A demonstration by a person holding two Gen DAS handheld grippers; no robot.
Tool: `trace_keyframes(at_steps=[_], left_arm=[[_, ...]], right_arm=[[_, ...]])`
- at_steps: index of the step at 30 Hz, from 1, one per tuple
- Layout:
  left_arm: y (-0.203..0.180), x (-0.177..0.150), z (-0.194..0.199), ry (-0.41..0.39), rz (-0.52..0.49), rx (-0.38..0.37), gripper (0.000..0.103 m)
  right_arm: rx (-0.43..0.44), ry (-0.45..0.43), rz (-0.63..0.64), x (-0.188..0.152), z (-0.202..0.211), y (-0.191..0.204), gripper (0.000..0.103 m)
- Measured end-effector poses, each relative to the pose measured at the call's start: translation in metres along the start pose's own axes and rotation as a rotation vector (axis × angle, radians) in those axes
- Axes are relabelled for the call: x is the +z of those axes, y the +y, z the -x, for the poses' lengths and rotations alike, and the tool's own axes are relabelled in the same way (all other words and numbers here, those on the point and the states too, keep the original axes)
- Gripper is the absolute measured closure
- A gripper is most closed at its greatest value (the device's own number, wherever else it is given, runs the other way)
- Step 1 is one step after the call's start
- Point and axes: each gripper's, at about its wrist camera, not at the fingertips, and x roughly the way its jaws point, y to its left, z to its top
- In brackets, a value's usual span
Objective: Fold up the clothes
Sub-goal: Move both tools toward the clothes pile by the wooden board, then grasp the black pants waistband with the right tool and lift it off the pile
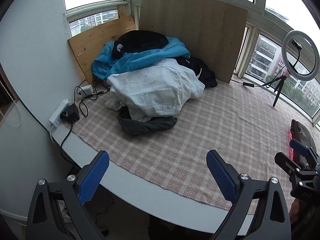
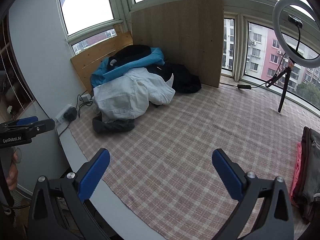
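A pile of unfolded clothes lies at the far left of the table: a white garment [image 1: 156,89] [image 2: 128,96] in front, a blue one [image 1: 140,60] [image 2: 130,66] behind it, black ones [image 1: 142,38] [image 2: 184,78] on top and to the right, and a dark grey one [image 1: 148,125] [image 2: 112,126] underneath at the front. My left gripper [image 1: 158,160] is open and empty above the table's near edge. My right gripper [image 2: 161,158] is open and empty over the checked cloth [image 1: 210,130] [image 2: 190,140]. Both are well short of the pile.
Folded dark and pink clothes [image 2: 308,166] [image 1: 298,136] are stacked at the right edge. A power strip with a charger [image 1: 64,114] [image 2: 68,114] and cables lies at the left edge. A ring light on a tripod [image 1: 300,56] [image 2: 296,34] stands at the far right. Wooden boards [image 1: 192,36] [image 2: 176,40] lean behind the pile.
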Motion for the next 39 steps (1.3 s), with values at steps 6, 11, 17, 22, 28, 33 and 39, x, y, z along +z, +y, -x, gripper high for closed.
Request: trace_keyframes(at_steps=[6, 11, 17, 22, 28, 33, 39], left_arm=[[0.052, 0.062, 0.009, -0.124, 0.012, 0.078, 0.006], [0.096, 0.119, -0.001, -0.246, -0.004, 0.151, 0.006], [0.136, 0.157, -0.064, -0.208, -0.015, 0.037, 0.006], [0.153, 0.160, -0.131, -0.110, -0.023, -0.055, 0.007], [0.178, 0.160, -0.187, 0.004, -0.010, -0.162, 0.007], [0.190, 0.152, -0.207, 0.029, -0.054, -0.108, 0.006], [0.204, 0.156, -0.233, 0.064, -0.022, -0.090, 0.006]], right_arm=[[0.011, -0.111, 0.136, 0.080, -0.005, 0.025, 0.000], [-0.039, -0.160, 0.104, 0.166, -0.032, 0.040, 0.000], [-0.146, -0.132, 0.059, 0.236, -0.112, 0.073, 0.000], [-0.227, -0.074, 0.102, 0.271, -0.198, 0.100, 0.000], [-0.172, 0.114, 0.100, 0.299, -0.310, 0.124, 0.064], [-0.159, 0.226, 0.075, 0.318, -0.394, 0.137, 0.056], [-0.203, 0.288, 0.116, 0.331, -0.461, 0.145, 0.039]])
